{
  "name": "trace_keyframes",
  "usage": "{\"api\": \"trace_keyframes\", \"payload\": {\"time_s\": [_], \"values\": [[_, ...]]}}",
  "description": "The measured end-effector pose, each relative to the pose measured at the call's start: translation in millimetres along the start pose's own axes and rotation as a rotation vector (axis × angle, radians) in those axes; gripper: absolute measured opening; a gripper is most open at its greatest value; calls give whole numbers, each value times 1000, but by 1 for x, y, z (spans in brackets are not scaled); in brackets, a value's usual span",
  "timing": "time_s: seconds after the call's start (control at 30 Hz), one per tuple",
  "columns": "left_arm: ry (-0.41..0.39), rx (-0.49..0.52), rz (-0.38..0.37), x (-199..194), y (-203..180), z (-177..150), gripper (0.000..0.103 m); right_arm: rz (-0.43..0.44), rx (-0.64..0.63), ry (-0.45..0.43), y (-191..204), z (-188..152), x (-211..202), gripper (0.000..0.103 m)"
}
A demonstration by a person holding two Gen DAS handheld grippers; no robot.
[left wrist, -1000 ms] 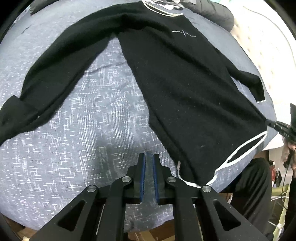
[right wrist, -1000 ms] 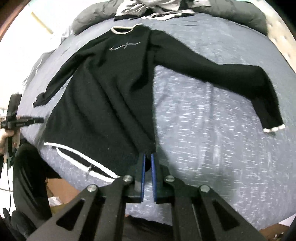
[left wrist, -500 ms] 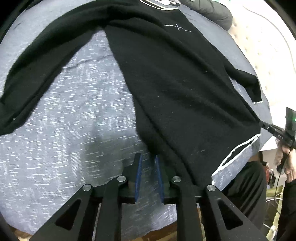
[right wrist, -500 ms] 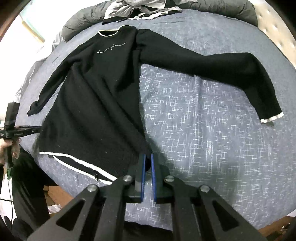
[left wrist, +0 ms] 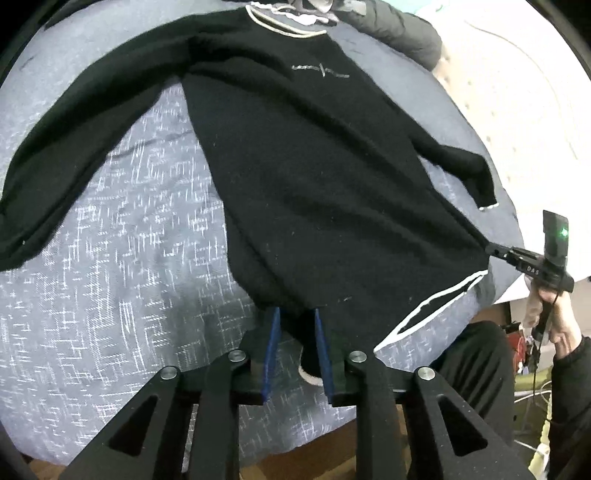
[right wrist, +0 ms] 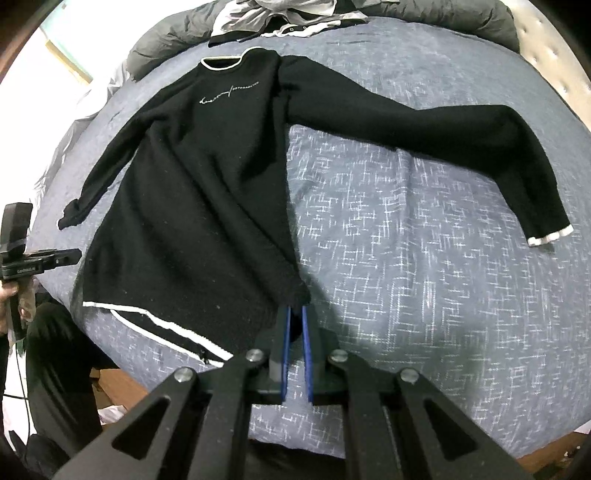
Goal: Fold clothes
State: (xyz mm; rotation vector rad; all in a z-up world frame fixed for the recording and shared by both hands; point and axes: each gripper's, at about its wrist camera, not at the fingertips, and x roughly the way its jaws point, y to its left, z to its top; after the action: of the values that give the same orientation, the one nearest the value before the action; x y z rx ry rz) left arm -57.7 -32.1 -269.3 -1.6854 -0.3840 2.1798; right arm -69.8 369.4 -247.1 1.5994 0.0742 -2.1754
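A black long-sleeved sweater [left wrist: 317, 173] with white trim lies flat on a blue-grey patterned bed [left wrist: 110, 295], collar far, hem near. It also shows in the right wrist view [right wrist: 199, 192]. My left gripper [left wrist: 295, 314] is open, its blue pads around the hem's left corner. My right gripper [right wrist: 294, 310] is shut on the hem's other corner. The right gripper also shows in the left wrist view [left wrist: 496, 251], pinching the hem at the bed's right edge.
A grey duvet [right wrist: 424, 14] and a heap of other clothes [right wrist: 280, 14] lie at the head of the bed. A padded cream headboard [left wrist: 524, 110] stands on the right in the left wrist view. The person's dark trousers [left wrist: 476, 369] are at the bed's foot.
My left gripper has moved right to the hem's corner and opened around it. My right gripper has stayed shut on its corner, and the sweater body now lies straighter.
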Motion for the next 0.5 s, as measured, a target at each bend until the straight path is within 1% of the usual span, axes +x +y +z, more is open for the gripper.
{"api": "trace_keyframes", "payload": {"time_s": [0.3, 0.5], "values": [[21, -21, -47, 17, -11, 1, 23, 28, 11, -4, 0, -4, -4, 8], [31, -39, -55, 31, -10, 2, 22, 47, 44, -25, -5, -4, -7, 9]]}}
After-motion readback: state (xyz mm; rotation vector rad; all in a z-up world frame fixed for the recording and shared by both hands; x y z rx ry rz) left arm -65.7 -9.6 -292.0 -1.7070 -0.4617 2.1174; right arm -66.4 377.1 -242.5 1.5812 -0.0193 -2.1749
